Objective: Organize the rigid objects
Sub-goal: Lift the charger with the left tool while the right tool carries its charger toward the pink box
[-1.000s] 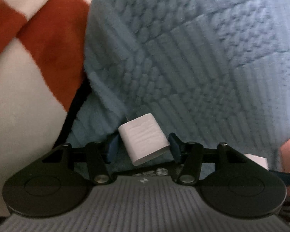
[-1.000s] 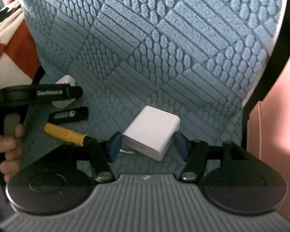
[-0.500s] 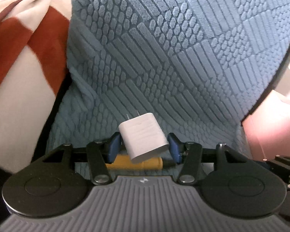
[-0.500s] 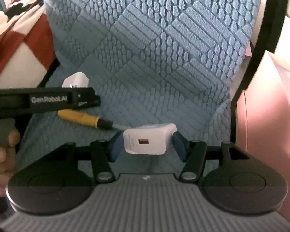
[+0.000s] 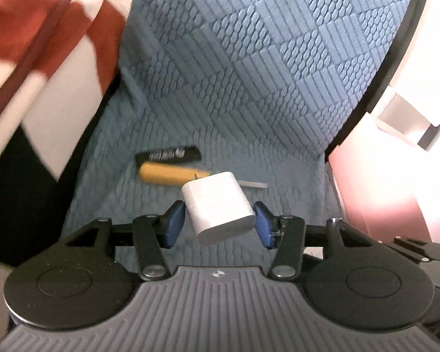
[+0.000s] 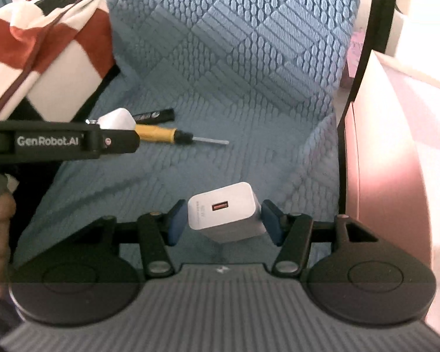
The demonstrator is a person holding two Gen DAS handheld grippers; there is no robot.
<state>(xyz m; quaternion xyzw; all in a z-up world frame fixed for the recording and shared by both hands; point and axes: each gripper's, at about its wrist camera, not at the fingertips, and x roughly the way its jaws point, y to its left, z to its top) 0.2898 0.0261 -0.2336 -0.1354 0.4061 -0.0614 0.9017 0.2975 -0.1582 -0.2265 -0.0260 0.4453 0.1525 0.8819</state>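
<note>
Two white chargers are in play, and you carry one in each gripper. The small charger (image 5: 218, 206) sits between the blue pads of your left gripper (image 5: 218, 220), tilted, its prongs pointing away from you toward the far seat; the pads press its two narrow sides, so it is clenched and lifted clear of the blue cover (image 5: 278, 73). The big charger (image 6: 227, 212) is clamped the same way in your right gripper (image 6: 226, 220), with its orange port facing the camera and its body hanging off the cloth. Gripping each across its short width looks like the sensible choice: the flat faces give the pads something square to bite. Both jaws stand only partly apart because the blocks fill them. Out beyond, on the seat, the yellow screwdriver (image 6: 161, 135) lies with its shaft pointing right, and the black marker (image 6: 154, 115) lies just behind it, nearly parallel, the pair looking already lined up as a group. To the right stands a pink box (image 6: 390, 161), near enough to serve as a bin, though I cannot tell that it is meant as one. On the left a red and white blanket (image 5: 29, 44) is bunched against the seat. I judge you are mid-carry, with both chargers yet to be set down.
</note>
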